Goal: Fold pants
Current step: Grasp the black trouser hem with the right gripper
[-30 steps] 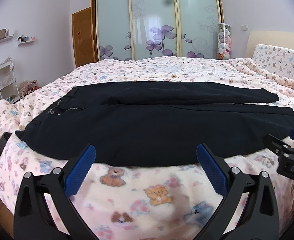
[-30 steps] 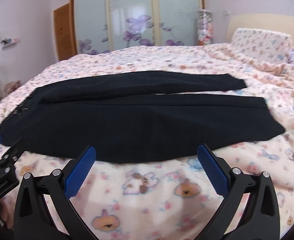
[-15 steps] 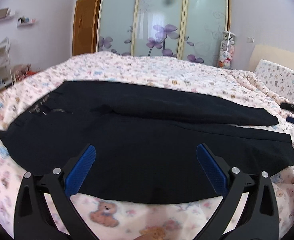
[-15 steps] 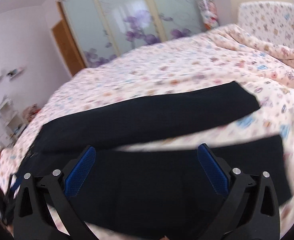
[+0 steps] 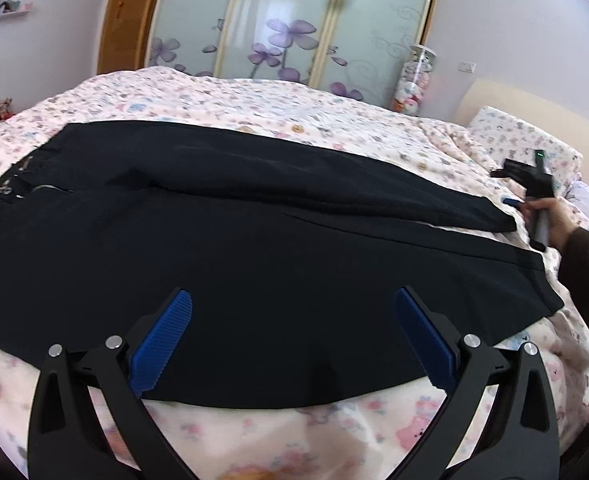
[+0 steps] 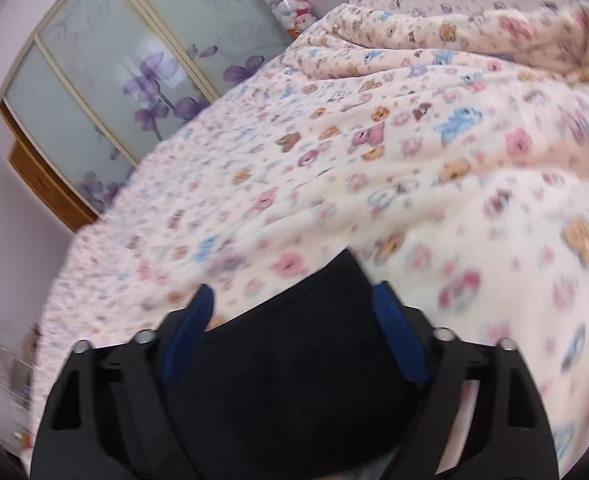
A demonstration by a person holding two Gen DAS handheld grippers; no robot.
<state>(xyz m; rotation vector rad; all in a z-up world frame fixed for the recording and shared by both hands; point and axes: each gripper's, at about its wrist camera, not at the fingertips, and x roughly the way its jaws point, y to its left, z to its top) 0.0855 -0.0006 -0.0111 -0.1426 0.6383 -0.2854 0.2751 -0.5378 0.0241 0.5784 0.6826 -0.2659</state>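
Note:
Black pants [image 5: 230, 240] lie spread flat on the bed, waist at the left, both legs running to the right. My left gripper [image 5: 292, 320] is open and empty, low over the near leg's front edge. My right gripper [image 6: 292, 308] is open, its blue pads on either side of the far leg's cuff [image 6: 314, 360]. In the left wrist view the right gripper [image 5: 528, 196] sits at that far cuff at the right, held by a hand.
A pink bear-print blanket [image 6: 414, 140] covers the whole bed. Pillow [image 5: 526, 136] and headboard are at the right. Frosted wardrobe doors [image 5: 294, 20] and a jar of plush toys [image 5: 414, 76] stand behind the bed.
The right gripper has swung out to the far leg's cuff and tilted down over it. The left gripper has moved forward over the near leg.

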